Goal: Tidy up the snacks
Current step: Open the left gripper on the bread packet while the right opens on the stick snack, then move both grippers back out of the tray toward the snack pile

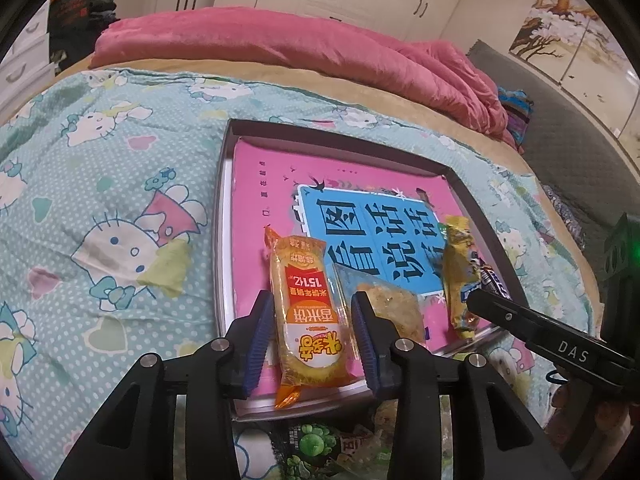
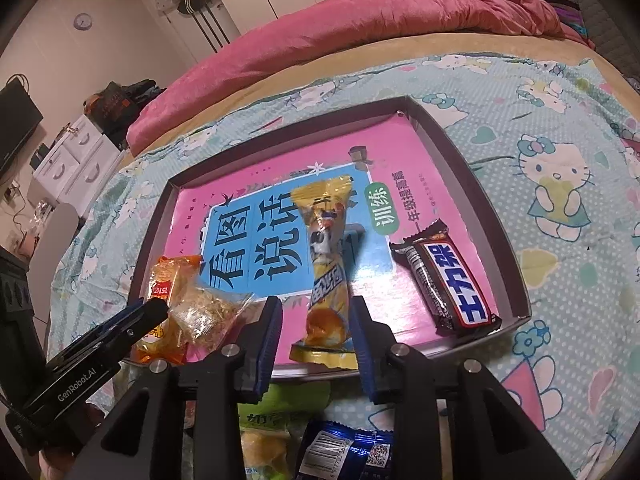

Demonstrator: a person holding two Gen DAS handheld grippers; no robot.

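Left wrist view: nearest the lens, the left tool point(image 1: 314, 330) stood with its blue-padded jaws parted, an orange rice-cracker packet point(image 1: 306, 314) lying between them with a gap on either side, so nothing was clamped. The packet lay lengthwise at the near edge of a shallow tray point(image 1: 224, 184) lined with a pink-and-blue sheet. Just right of it lay a clear packet point(image 1: 394, 304) holding a pale crumbly snack, and farther right a yellow packet point(image 1: 460, 276), with the right tool's dark finger reaching in beside it. A green packet point(image 1: 320, 446) lay on the bed below the tray.

Right wrist view: the right tool point(image 2: 316, 332) was likewise parted, straddling the lower end of the yellow packet point(image 2: 326, 268) without pinching it. A dark chocolate bar point(image 2: 448, 284) lay to the right in the tray point(image 2: 516, 264), well apart. At left the left tool point(image 2: 150, 310) hovered by the orange packet point(image 2: 168, 292) and the clear packet point(image 2: 208, 312). A blue packet point(image 2: 344, 452) lay nearest, on the Hello Kitty quilt point(image 2: 560, 184).
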